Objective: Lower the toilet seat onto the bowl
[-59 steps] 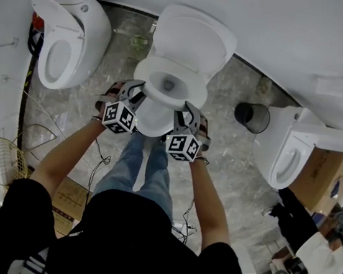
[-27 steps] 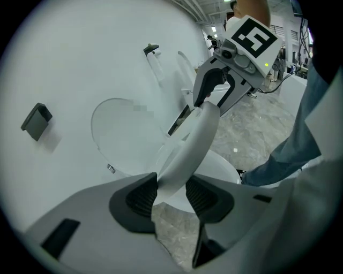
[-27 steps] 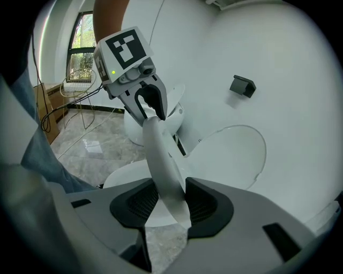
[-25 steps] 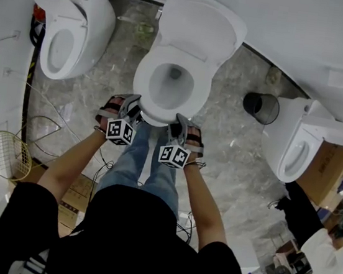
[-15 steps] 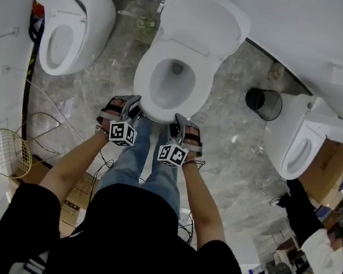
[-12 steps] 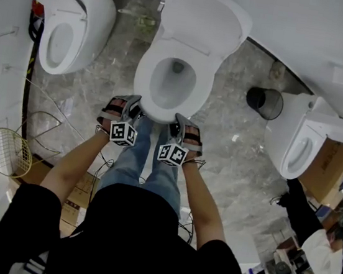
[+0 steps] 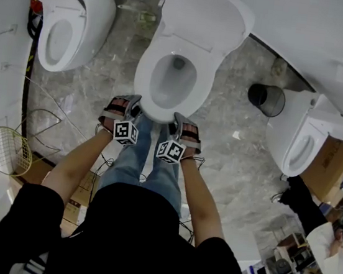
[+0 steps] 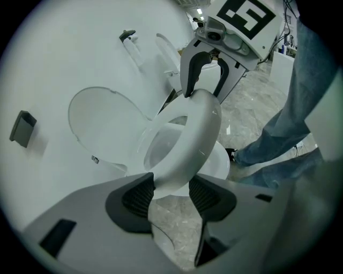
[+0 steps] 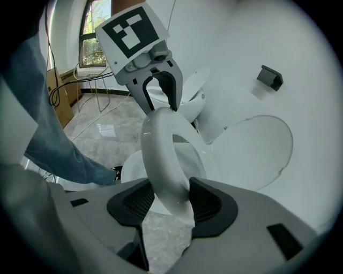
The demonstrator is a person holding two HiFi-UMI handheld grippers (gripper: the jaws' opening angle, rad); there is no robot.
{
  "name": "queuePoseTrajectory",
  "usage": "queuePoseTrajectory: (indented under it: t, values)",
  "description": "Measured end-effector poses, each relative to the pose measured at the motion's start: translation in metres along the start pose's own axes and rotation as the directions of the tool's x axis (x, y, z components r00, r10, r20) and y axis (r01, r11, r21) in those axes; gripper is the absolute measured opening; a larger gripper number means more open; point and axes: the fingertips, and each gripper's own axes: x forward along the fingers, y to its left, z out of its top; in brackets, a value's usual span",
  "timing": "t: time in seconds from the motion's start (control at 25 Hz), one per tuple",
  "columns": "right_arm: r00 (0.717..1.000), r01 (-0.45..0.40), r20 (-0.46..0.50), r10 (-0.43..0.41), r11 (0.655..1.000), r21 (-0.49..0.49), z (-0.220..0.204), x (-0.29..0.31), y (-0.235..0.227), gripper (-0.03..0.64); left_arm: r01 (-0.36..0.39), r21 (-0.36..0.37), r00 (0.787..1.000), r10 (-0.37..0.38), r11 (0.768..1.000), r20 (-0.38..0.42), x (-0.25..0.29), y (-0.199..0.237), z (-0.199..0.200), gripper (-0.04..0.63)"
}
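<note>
A person stands at a white toilet, and the toilet seat (image 7: 143, 82) hangs low over the bowl (image 8: 218, 164), hinged at the back and tilted. In both gripper views its front edge is raised a little off the bowl's rim. The lid (image 7: 206, 15) stands open behind it against the white wall (image 7: 311, 26). The left tongs (image 7: 133, 102) have the front of the seat on the person's left side, and the right tongs (image 7: 180, 119) have it on the right side, the two just beside each other. In the left gripper view the seat's rim fills the gap between the ribbed black pads (image 8: 140, 196), which lie against it on both sides. These jaws have just been opening a little, with the seat between them. The right gripper view shows the same: its pads (image 9: 204, 202) sit against the rim on either side, the jaws having just widened, the seat in their grasp. The person's jeans (image 7: 146, 164) show below the tongs, above a grey marble floor (image 7: 231, 157). Another toilet (image 7: 71, 17) stands to the left, a third toilet (image 7: 302, 147) to the right, and a dark bin (image 7: 266, 100) sits between the middle and right ones.
</note>
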Motion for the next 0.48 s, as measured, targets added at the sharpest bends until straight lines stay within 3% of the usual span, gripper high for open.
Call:
queuePoseTrajectory:
  t: [0.2, 0.32, 0.36, 0.4, 0.44, 0.48]
  values:
    - [1.0, -0.019, 0.003, 0.018, 0.997, 0.072, 0.002, -0.004, 0.0, 0.232, 0.0, -0.055, 1.0, -0.001, 0.998, -0.012, -0.002, -0.001, -0.002, 0.213]
    - [0.999, -0.043, 0.003, 0.043, 0.97, 0.238, -0.002, -0.015, -0.007, 0.273, 0.017, -0.208, 0.999, -0.026, 0.978, -0.037, -0.01, 0.001, -0.015, 0.216]
    - [0.999, -0.046, 0.002, 0.048, 0.948, 0.313, -0.007, -0.022, -0.011, 0.278, 0.031, -0.288, 0.998, -0.045, 0.957, -0.042, -0.013, 0.0, -0.022, 0.218]
    - [0.999, -0.05, 0.002, 0.054, 0.918, 0.393, -0.012, -0.028, -0.014, 0.282, 0.053, -0.384, 0.996, -0.074, 0.922, -0.041, -0.016, -0.003, -0.029, 0.22]
    - [0.998, -0.058, 0.006, 0.063, 0.876, 0.478, -0.019, -0.034, -0.015, 0.278, 0.084, -0.495, 0.993, -0.113, 0.865, -0.028, -0.018, -0.006, -0.037, 0.221]
    - [0.997, -0.073, 0.016, 0.077, 0.819, 0.57, -0.026, -0.04, -0.015, 0.275, 0.124, -0.613, 0.987, -0.158, 0.78, -0.002, -0.022, -0.01, -0.043, 0.221]
